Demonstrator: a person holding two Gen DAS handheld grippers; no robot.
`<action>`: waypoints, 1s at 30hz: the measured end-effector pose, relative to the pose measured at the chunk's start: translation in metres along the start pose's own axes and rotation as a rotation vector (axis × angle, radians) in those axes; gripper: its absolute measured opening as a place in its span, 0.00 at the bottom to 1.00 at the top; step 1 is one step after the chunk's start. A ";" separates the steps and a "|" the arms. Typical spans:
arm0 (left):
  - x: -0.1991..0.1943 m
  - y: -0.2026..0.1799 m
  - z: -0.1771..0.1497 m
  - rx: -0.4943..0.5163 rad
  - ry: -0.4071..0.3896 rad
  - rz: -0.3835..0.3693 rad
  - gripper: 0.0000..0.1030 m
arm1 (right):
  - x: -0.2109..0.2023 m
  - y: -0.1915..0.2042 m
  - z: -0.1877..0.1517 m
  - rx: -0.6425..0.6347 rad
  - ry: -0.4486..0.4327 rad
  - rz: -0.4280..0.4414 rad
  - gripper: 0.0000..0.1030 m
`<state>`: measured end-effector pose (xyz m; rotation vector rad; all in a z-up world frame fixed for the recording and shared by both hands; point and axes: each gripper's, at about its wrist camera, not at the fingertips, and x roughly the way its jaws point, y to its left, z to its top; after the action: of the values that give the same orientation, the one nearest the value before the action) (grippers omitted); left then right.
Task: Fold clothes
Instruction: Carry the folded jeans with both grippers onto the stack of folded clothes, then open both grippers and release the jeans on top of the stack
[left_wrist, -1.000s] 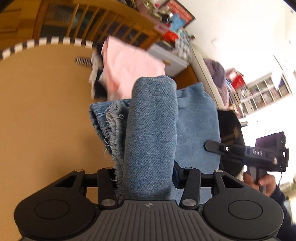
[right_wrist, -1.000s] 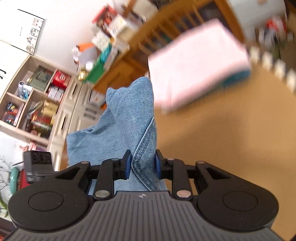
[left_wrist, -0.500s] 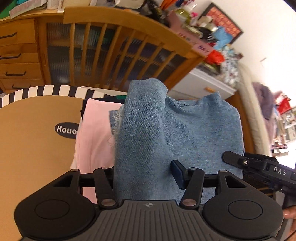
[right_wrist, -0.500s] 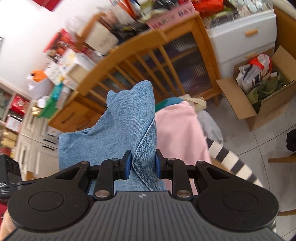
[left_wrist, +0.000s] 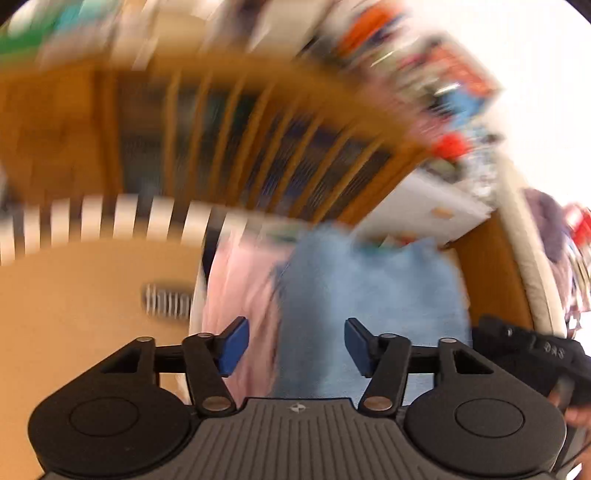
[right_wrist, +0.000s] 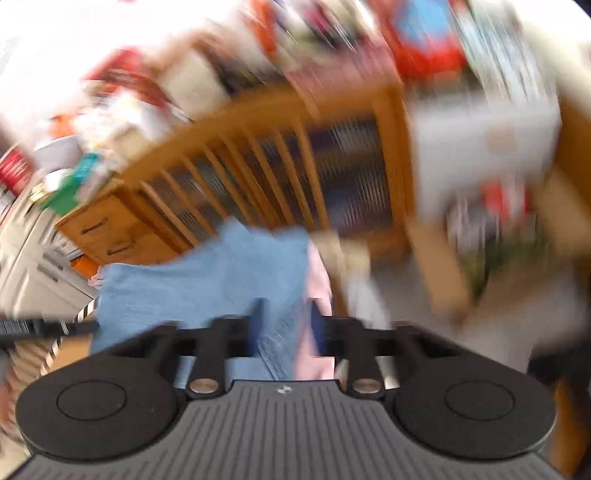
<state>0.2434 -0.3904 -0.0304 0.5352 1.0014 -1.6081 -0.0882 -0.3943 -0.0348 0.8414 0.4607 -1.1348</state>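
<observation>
Left gripper (left_wrist: 296, 346): blue pads spread wide apart, nothing between them, released. Denim garment (left_wrist: 369, 295): light blue, folded, lying just beyond the left gripper's fingers and partly seen through the gap between them; in the right wrist view the same denim (right_wrist: 207, 280) spreads to the left of and ahead of the right gripper. Right gripper (right_wrist: 286, 332): fingers parted with denim and pink cloth showing in the gap; heavy blur, so whether the pads press on the fabric cannot be told. Pink garment (left_wrist: 240, 288): folded, lying to the left of the denim and touching it, the denim overlapping its right edge; in the right wrist view a strip of pink (right_wrist: 317, 280) shows at the denim's right edge. Tan table top (left_wrist: 74, 295): bears both garments, with a dark printed mark (left_wrist: 168, 301) near the pink cloth, unreadable through blur. Striped black-and-white band (left_wrist: 110, 218): runs along the far edge of the tan surface. Other gripper body (left_wrist: 532, 350): black, at the right edge of the left wrist view, beside the denim. Wooden cabinet (left_wrist: 258, 155): slatted front, standing behind the table, also seen as slats (right_wrist: 295, 170) in the right wrist view. White drawer unit (left_wrist: 424, 210): right of the cabinet. Clutter on top of the cabinet (right_wrist: 184, 81): colourful, too blurred to identify.
</observation>
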 end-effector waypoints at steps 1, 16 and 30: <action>-0.013 -0.014 -0.004 0.076 -0.074 -0.010 0.46 | -0.005 0.010 -0.005 -0.049 -0.014 0.021 0.09; 0.045 -0.061 -0.078 0.196 -0.151 0.196 0.20 | 0.041 0.063 -0.092 -0.329 -0.095 -0.100 0.13; -0.056 -0.082 -0.153 0.144 -0.154 0.256 0.98 | -0.076 0.086 -0.162 -0.195 -0.235 -0.114 0.58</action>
<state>0.1573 -0.2305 -0.0427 0.6020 0.6767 -1.4739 -0.0235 -0.2071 -0.0513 0.5099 0.4194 -1.2545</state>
